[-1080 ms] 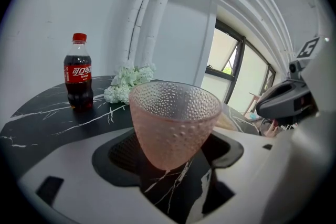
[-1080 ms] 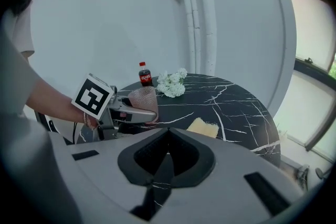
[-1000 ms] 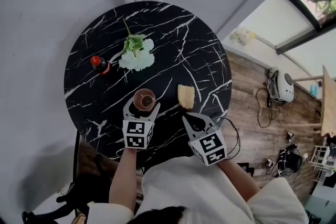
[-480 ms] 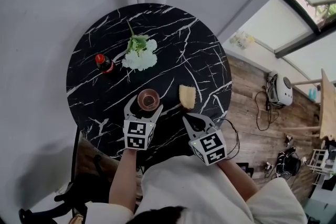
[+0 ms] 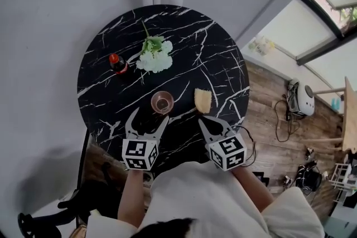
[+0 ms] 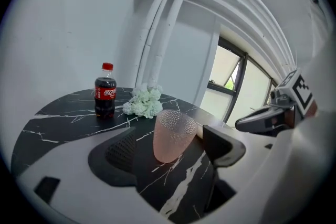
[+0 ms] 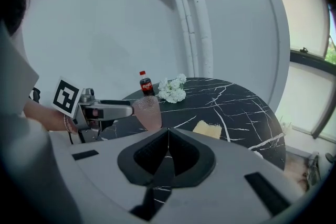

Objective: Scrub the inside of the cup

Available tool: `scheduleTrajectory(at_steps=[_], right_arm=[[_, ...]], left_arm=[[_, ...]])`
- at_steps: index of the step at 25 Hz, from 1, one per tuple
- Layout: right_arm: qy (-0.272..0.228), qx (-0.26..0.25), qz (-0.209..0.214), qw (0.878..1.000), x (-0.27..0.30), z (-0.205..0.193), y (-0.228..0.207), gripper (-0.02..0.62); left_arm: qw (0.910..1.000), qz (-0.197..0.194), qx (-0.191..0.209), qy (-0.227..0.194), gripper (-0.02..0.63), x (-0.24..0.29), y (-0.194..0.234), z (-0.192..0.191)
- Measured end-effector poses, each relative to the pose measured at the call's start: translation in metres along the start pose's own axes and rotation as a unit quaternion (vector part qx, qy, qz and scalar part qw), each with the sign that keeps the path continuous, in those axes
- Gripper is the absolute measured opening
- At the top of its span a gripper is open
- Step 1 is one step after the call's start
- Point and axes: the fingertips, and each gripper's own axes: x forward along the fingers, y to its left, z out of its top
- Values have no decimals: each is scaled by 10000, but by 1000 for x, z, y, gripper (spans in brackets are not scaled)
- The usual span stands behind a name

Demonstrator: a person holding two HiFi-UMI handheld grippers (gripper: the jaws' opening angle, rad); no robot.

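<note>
A pinkish textured cup (image 5: 162,102) stands upright on the round black marble table (image 5: 223,64). My left gripper (image 5: 149,119) is open, its jaws having just been opening. It hangs just short of the cup, which lies beyond the tips and not between them. In the left gripper view the cup (image 6: 173,135) shows ahead past the wide-spread jaws. A yellow sponge (image 5: 202,100) lies to the right of the cup. My right gripper (image 5: 205,121) is shut and empty, near the table's front edge just short of the sponge (image 7: 208,129).
A small cola bottle (image 5: 117,63) and a bunch of white flowers (image 5: 156,56) sit at the table's far side. A white wall and pipes rise behind. To the right is wooden floor with a white appliance (image 5: 301,95) and cables.
The left gripper, whose jaws stood around the cup, has drawn back toward the person and risen. The cup stays standing on the table. The right gripper has not moved.
</note>
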Motion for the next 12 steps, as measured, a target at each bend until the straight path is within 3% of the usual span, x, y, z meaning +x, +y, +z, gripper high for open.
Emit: scheduleTrajectory(at_steps=[2, 4, 9, 12], right_arm=[[10, 23, 202, 9998, 2, 2, 2, 34], [133, -22, 667, 9977, 3, 2, 11, 34], [494, 66, 2076, 9769, -4, 0, 37, 34], [976, -170, 2846, 9535, -9, -5, 53, 34]], left_arm=[[10000, 57, -28, -26, 382, -9, 3, 2], [9999, 44, -74, -96, 382, -20, 0, 5], [9980, -585, 195, 134, 371, -40, -29, -3], [9977, -626, 276, -17, 165, -52, -32, 3]])
